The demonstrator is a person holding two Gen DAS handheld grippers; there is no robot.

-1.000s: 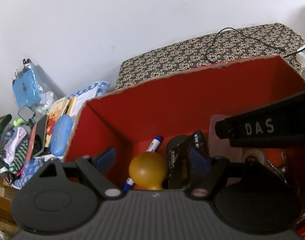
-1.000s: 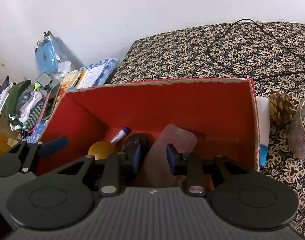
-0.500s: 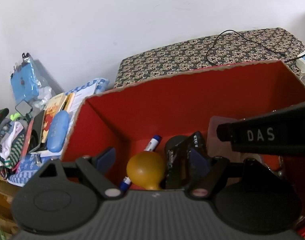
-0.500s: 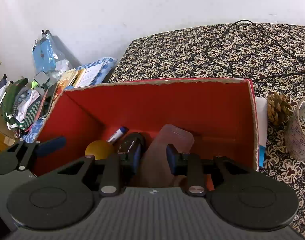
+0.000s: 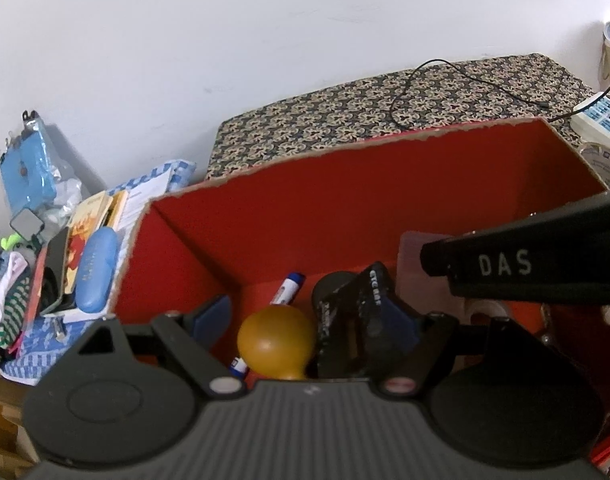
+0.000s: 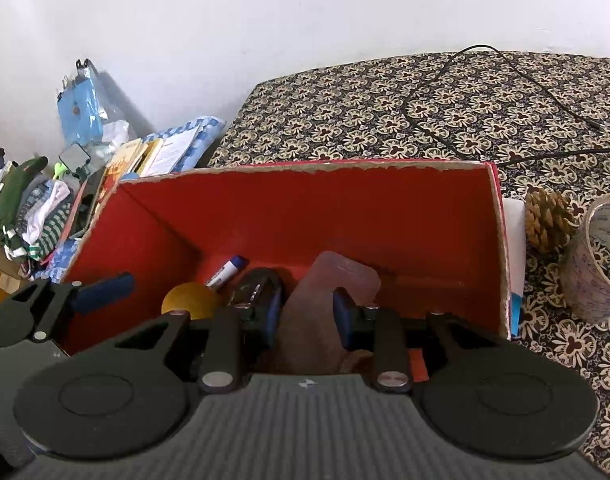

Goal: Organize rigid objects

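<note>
Nearest the right wrist camera, the right gripper (image 6: 307, 316) has its blue-padded fingers (image 6: 342, 314) set either side of a translucent plastic case (image 6: 337, 280) that stands tilted inside the red cardboard box (image 6: 385, 208); whether they press it or merely flank it cannot be told. The left gripper (image 5: 309, 320) hangs over the box's near left corner with its fingers spread wide and gripping nothing; between them sit a smooth mustard-yellow ball (image 5: 275, 342) and a black angular device (image 5: 353, 320) with white lettering, just beside each other on the box floor. The right gripper's black body, marked DAS, crosses the left view and hides the box's right side. Behind the ball a white marker (image 5: 287, 288) with a blue cap lies slanted. The box has ragged, torn rims. Beyond its right wall, a pine cone (image 6: 549, 220) and a roll of clear tape (image 6: 597, 256) rest on the floral-patterned bed (image 6: 385, 112), crossed by a black cable (image 6: 445, 80). To the left, books, a blue glasses case (image 5: 95, 268) and folded clothes pile against the white wall.
</note>
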